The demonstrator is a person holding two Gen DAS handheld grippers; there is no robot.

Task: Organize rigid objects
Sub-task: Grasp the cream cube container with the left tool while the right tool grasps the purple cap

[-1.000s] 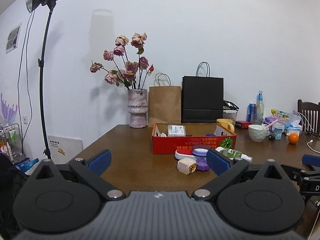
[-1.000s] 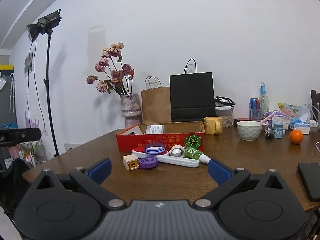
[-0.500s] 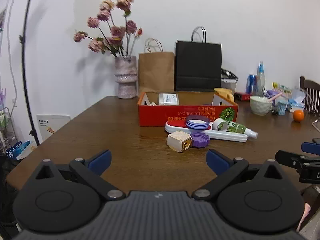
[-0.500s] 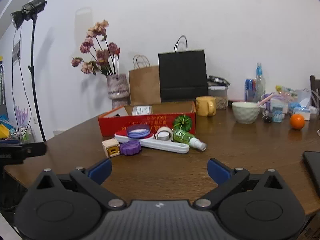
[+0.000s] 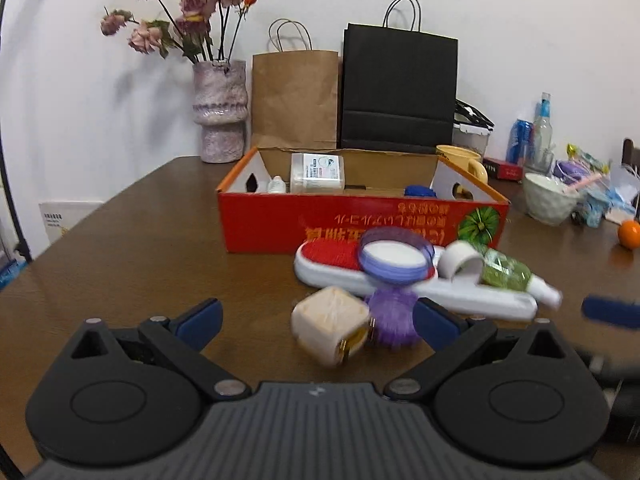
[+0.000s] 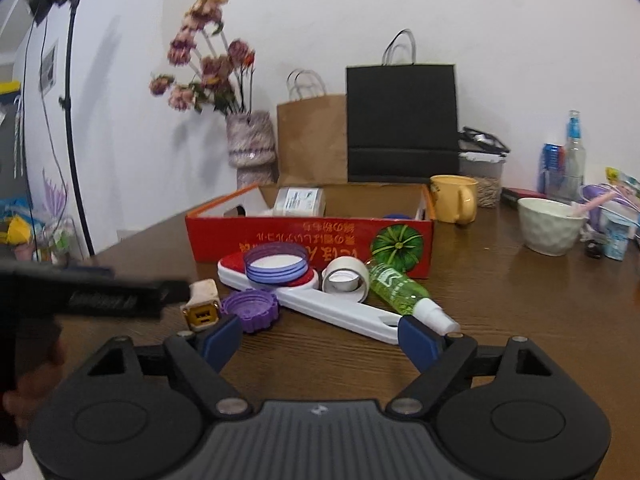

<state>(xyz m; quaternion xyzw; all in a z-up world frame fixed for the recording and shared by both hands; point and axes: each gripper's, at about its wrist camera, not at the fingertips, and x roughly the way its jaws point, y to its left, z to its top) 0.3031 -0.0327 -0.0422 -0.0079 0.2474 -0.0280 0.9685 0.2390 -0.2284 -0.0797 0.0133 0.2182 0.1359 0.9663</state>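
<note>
Both grippers are coming in low toward the little pile in front of the red box, and nothing's been grabbed yet. The left gripper has its jaws spread wide with nothing pressed between them; the cream cube and the purple cap sit in the lower middle of its view, about in the gap but not gripped. The right gripper is fairly wide too, its jaws are closing a bit, and only bare worktop lies between them.

If it were me, I'd take one piece per gripper and start with the loose ones at the near edge, the cube or the cap, since the white brush is carrying the clear purple lid with the tape roll leaning against it. Lift that first and everything slides. The green spray bottle looks round, so I'd pinch it across the body.

Hard to say much about the box contents: a white labelled tub and something blue peek over the rim, rest is hidden. The left view is smeared with motion blur, and in the right view the other gripper's dark arm at centre left covers part of the cube
</note>
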